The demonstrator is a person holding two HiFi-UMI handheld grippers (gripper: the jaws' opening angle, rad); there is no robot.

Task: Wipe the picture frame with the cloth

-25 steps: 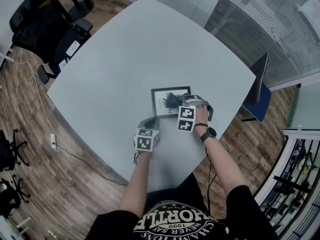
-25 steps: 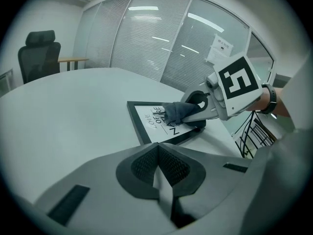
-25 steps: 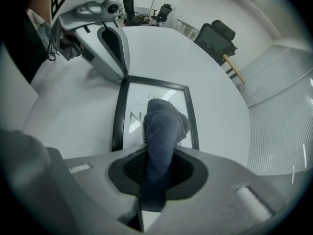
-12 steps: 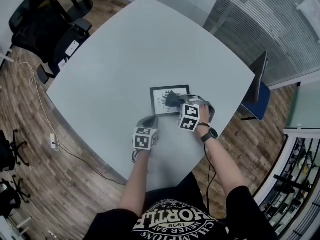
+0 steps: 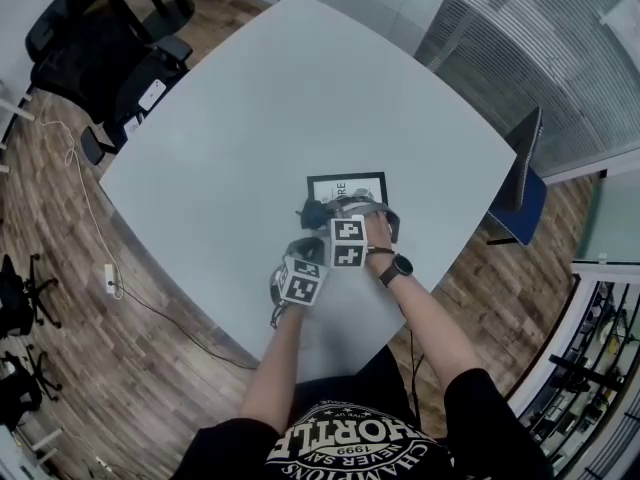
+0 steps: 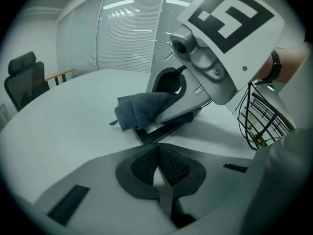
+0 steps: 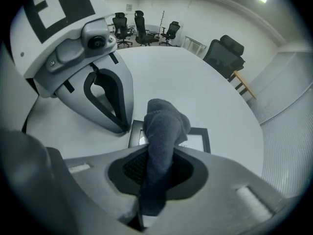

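Observation:
A black picture frame (image 5: pixel 349 188) with a white print lies flat on the grey table (image 5: pixel 250 118), near its front right part. My right gripper (image 5: pixel 325 214) is shut on a dark blue-grey cloth (image 5: pixel 316 211), which rests on the frame's near left corner. In the right gripper view the cloth (image 7: pixel 164 131) stands up between the jaws and hides the middle of the frame (image 7: pixel 199 137). My left gripper (image 5: pixel 303 246) sits just in front of the frame, shut with nothing in it. In the left gripper view its pads (image 6: pixel 172 166) meet, and the cloth (image 6: pixel 139 109) and frame edge (image 6: pixel 155 133) lie ahead.
Black office chairs (image 5: pixel 95 43) stand beyond the table's far left edge. A blue chair (image 5: pixel 517 186) is tucked at the right edge. A cable (image 5: pixel 95 238) runs over the wooden floor on the left. Glass partitions (image 5: pixel 540 38) stand at the back right.
My right gripper has dragged the cloth leftward over the frame, from its middle to its near left corner. The left gripper has shifted slightly right, closer to the right one.

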